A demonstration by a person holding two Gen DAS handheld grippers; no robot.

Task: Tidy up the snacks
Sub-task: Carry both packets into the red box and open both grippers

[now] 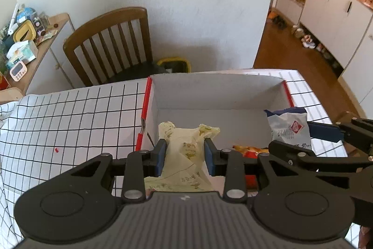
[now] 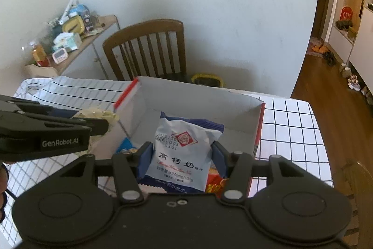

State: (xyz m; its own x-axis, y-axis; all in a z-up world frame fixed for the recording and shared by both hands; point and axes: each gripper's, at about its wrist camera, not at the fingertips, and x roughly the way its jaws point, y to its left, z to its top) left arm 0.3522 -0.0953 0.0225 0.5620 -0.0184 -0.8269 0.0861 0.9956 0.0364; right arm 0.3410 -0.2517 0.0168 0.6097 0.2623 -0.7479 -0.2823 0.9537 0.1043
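Over the box [image 1: 216,95] on the table [image 1: 70,113]: your left gripper [image 1: 185,156] jaws clamp the yellow packet [image 1: 184,151], right gripper [image 2: 181,160] jaws clamp the white-blue packet [image 2: 181,151]. Some snacks already inside; both held ones still need dropping.

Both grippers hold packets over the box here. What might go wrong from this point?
The left gripper pinches only the crumpled middle of the yellow packet, so it may slip or drop askew. The right gripper with the white-and-blue packet hangs close beside it over the white box; the two could bump. Snacks already lie in the box, so packets may pile unevenly.
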